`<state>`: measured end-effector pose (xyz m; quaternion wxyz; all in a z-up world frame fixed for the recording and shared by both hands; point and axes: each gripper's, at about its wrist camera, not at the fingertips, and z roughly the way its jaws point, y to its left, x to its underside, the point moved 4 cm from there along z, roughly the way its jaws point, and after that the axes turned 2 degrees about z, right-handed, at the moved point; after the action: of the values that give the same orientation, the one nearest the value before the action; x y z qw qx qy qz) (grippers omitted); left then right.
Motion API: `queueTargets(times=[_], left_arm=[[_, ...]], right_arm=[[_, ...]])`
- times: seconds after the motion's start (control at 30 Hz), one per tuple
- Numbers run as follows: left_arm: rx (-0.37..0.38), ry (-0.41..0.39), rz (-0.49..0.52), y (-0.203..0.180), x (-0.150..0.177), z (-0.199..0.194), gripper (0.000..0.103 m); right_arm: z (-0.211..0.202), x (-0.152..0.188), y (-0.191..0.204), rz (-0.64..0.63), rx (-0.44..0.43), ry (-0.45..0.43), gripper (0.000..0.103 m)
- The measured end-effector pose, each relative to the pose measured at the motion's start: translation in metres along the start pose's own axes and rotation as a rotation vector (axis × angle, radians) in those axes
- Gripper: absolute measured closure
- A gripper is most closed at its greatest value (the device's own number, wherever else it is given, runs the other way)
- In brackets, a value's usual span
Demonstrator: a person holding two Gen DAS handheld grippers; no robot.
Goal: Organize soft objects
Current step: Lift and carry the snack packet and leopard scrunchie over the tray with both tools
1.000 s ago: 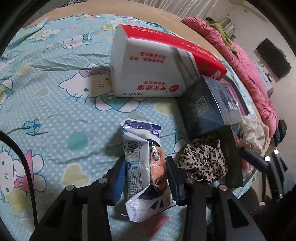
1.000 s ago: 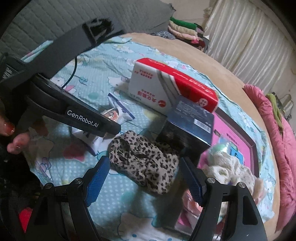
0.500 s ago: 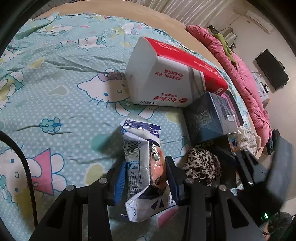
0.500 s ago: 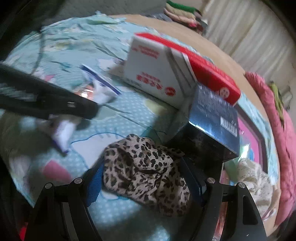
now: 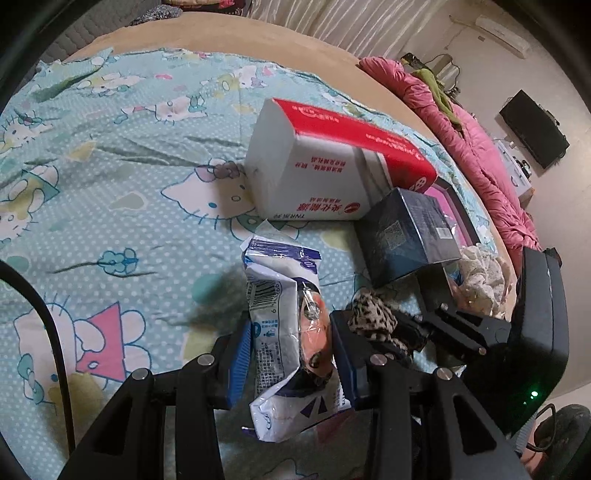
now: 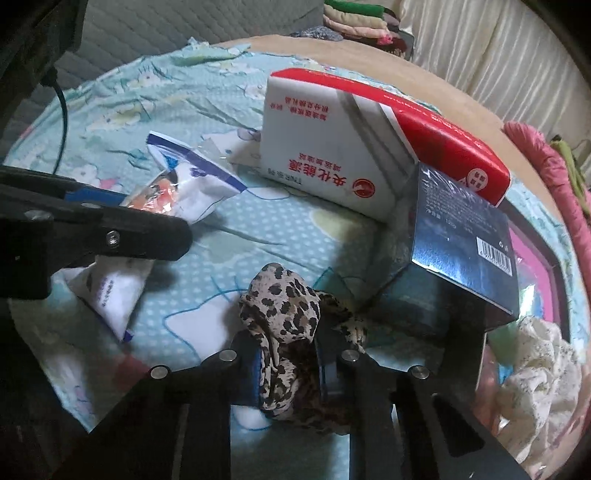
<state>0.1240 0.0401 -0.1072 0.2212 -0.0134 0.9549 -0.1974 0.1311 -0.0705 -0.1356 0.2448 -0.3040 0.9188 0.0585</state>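
Right wrist view: the right hand-held gripper, low centre, has just closed its jaws and pinches the leopard-print cloth bunched on the bed sheet, beside the dark box. In the left wrist view, bottom centre, the left hand-held gripper clamps a white snack packet, below the red-and-white carton.

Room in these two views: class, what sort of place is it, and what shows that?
Most likely a bedroom. The things lie on a round bed with a cartoon-cat sheet, a pink quilt is bunched along its edge, and folded clothes are stacked near pale curtains.
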Motion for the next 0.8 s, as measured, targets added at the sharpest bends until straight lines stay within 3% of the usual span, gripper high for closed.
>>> queueTargets(times=[0.33,0.8], left_arm=[[-0.031,-0.025,0.006,0.0,-0.002,-0.016,0.062],[-0.078,-0.117,-0.015,-0.006,-0.007,-0.055,0.062]], right_arm=[[-0.034,-0.003,0.022,0.009,-0.088,-0.088,0.084],[-0.091,-0.016,0.006,0.06,-0.155,-0.259,0.086]])
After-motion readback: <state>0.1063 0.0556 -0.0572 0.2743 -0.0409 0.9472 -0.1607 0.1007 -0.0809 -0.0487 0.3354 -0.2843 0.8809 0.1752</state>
